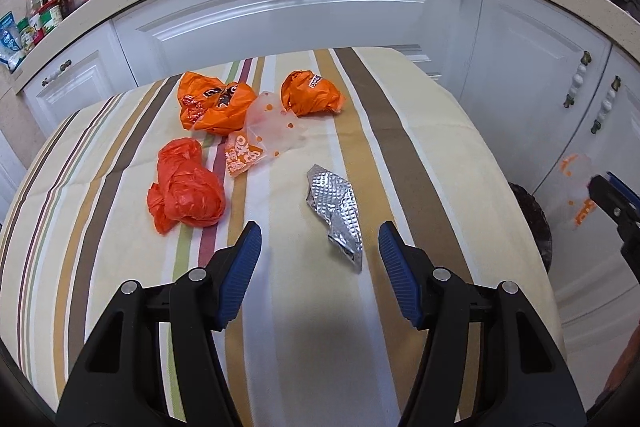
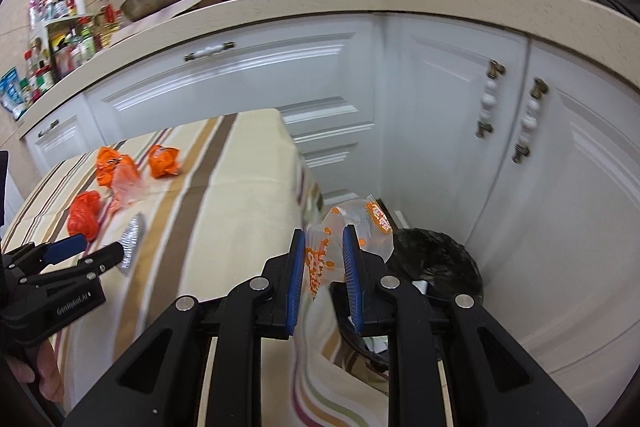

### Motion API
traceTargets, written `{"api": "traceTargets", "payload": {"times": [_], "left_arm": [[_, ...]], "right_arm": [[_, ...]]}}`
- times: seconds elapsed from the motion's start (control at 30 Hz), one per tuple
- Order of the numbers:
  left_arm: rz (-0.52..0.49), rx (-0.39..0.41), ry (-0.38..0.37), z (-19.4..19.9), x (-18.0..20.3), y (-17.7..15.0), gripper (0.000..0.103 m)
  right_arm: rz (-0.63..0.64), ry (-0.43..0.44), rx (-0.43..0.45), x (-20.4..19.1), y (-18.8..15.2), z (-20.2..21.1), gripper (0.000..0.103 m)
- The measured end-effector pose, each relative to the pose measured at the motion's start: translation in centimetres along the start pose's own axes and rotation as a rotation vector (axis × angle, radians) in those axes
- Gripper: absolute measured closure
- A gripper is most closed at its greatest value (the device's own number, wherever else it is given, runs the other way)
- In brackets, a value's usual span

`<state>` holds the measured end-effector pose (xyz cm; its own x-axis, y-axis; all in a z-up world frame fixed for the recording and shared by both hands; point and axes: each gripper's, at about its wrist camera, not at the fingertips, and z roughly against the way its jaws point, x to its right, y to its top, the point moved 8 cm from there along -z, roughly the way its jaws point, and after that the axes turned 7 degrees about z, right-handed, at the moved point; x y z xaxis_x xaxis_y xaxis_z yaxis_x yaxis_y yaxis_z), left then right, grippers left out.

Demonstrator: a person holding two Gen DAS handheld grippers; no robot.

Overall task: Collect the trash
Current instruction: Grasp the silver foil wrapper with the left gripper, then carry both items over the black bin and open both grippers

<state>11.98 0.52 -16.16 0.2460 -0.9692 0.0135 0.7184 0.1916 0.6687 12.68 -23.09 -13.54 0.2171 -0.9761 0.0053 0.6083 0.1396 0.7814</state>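
The right gripper is pinching a clear wrapper with orange print, held off the right edge of the striped table and above the dark-lined bin on the floor by the white cabinets. The left gripper has its jaws spread with nothing between the pads; it hovers over the near part of the table, with the crumpled foil piece just ahead of the gap. Further off lie a red-orange bag, two orange wrappers and a clear dotted wrapper. Risks, as judged: the held wrapper is light film and may cling to a pad or drift past the bin rim on release if not centred over the opening. The foil lies flat and off-centre toward the right finger; closing without realignment may push it aside rather than grip it.
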Motion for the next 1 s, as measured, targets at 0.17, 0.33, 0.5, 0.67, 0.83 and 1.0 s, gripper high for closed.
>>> {"api": "traceTargets", "payload": {"times": [0.17, 0.33, 0.5, 0.67, 0.83, 1.0], "left_arm": [[0.010, -0.043, -0.013, -1.3, 0.3, -0.5, 0.073], [0.012, -0.053, -0.022, -1.6, 0.4, -0.8, 0.090], [0.003, -0.022, -0.026, -0.9, 0.4, -0.4, 0.090], [-0.015, 0.021, -0.046, 0.5, 1.0, 0.4, 0.090], [-0.048, 0.053, -0.084, 1.8, 2.8, 1.1, 0.090], [-0.081, 0.063, -0.122, 2.4, 5.3, 1.3, 0.090]], "right_arm": [[-0.024, -0.008, -0.013, 1.2, -0.7, -0.4, 0.083], [-0.026, -0.008, -0.014, 1.3, -0.8, -0.6, 0.083], [-0.021, -0.013, -0.008, 1.2, -0.6, -0.5, 0.083], [-0.016, -0.030, 0.001, 1.4, -0.4, 0.1, 0.083], [-0.006, -0.065, 0.019, 2.0, 0.1, 1.0, 0.083], [-0.002, -0.107, 0.027, 3.2, 0.2, 1.6, 0.083]]}}
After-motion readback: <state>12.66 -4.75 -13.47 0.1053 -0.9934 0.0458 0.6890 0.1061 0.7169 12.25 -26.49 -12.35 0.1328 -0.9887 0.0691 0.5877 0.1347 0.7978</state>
